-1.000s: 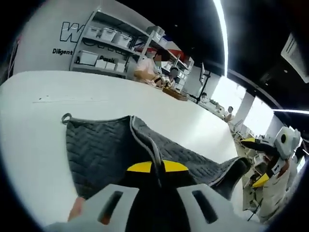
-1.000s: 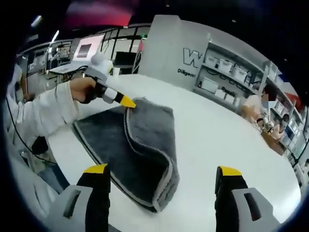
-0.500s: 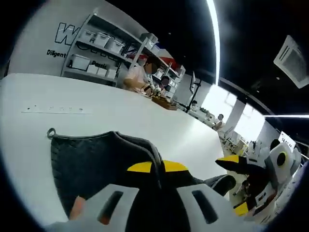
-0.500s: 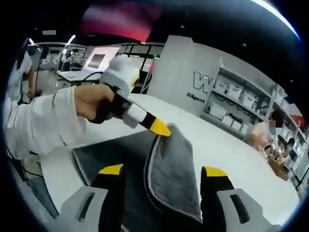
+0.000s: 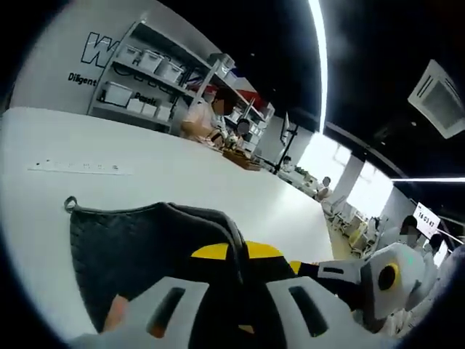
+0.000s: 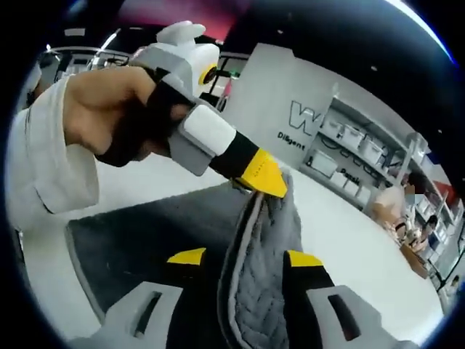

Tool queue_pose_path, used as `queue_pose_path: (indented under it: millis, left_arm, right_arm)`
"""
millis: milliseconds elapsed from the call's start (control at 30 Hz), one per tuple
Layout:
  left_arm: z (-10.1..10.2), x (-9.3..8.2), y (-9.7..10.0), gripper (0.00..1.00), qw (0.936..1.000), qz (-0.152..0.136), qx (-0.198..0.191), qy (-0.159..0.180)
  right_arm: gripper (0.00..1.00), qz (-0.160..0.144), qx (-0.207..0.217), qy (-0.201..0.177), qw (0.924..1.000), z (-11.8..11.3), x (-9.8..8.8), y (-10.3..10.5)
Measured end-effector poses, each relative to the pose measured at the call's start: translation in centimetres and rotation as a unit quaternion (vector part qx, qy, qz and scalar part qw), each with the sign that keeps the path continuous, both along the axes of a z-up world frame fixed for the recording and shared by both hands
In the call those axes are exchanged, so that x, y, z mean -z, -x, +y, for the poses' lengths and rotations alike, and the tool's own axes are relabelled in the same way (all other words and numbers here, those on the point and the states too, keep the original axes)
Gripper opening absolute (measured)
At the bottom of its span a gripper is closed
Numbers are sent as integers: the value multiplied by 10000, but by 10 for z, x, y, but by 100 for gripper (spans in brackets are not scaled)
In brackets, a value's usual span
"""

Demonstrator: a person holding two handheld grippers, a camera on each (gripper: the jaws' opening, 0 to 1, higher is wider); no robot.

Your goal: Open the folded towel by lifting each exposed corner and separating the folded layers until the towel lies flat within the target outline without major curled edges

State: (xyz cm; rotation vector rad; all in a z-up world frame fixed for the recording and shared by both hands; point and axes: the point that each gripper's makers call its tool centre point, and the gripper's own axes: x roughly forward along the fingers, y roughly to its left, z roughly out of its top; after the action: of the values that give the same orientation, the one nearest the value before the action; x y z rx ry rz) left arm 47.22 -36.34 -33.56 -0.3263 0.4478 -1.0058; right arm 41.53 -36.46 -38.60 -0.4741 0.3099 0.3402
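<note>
A dark grey quilted towel [image 5: 131,247] lies on the white table [image 5: 182,174], and one folded layer is lifted. My left gripper [image 5: 237,251] is shut on the towel's pale edge, held up off the table. My right gripper [image 5: 299,268] comes in low from the right, close beside it. In the right gripper view, the left gripper [image 6: 267,180] pinches the top of the raised fold [image 6: 261,247]. My right gripper [image 6: 245,258] is open, with one yellow-tipped jaw on each side of that fold. The lower layer [image 6: 138,240] lies flat to the left.
Shelves with white bins [image 5: 138,73] stand against the back wall, also seen as shelves [image 6: 349,145] in the right gripper view. People sit at the table's far end [image 5: 207,116]. A hand [image 6: 116,109] and white sleeve hold the left gripper. Bare table [image 6: 349,240] stretches beyond the towel.
My right gripper has moved in to the lifted fold, and its jaws have narrowed around it. The left gripper keeps its hold on the raised edge.
</note>
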Motion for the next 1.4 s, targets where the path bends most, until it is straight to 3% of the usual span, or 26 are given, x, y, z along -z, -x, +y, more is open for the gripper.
queue_pose_path:
  millis: [200,300,400,633,833,1200,1400]
  left_arm:
    - [1,-1,0,5,10000,-27,-1,22]
    - [1,-1,1,6,10000,-39,14,0]
    - [2,-4,5,13,9998,-176,70,-27]
    - [8,-18,17,49,9985,-463,276,-20]
    - [28,-27,28,76,9969,-724,286,-78]
    - [73,-22,54,97,9944,-950,273,-380]
    - [96,-3,72,99,9916,-960,287,-817]
  right_arm:
    - [0,-94,-112,93,9999,0,-2,2]
    - [0,-80,-130,111,9998,-2,-2,2]
    - [0,-83,-145,104,9998,-2,-3,2]
    - [0,-163,-169,14,9997,-17,-21,-3]
    - [0,-227,-141,-117,9996,-34,-36,-6]
    - [0,-300,-133,-253,9991,-65,-63,-18]
    - [0,-380,-12,-66,9993,-85,-82,-27]
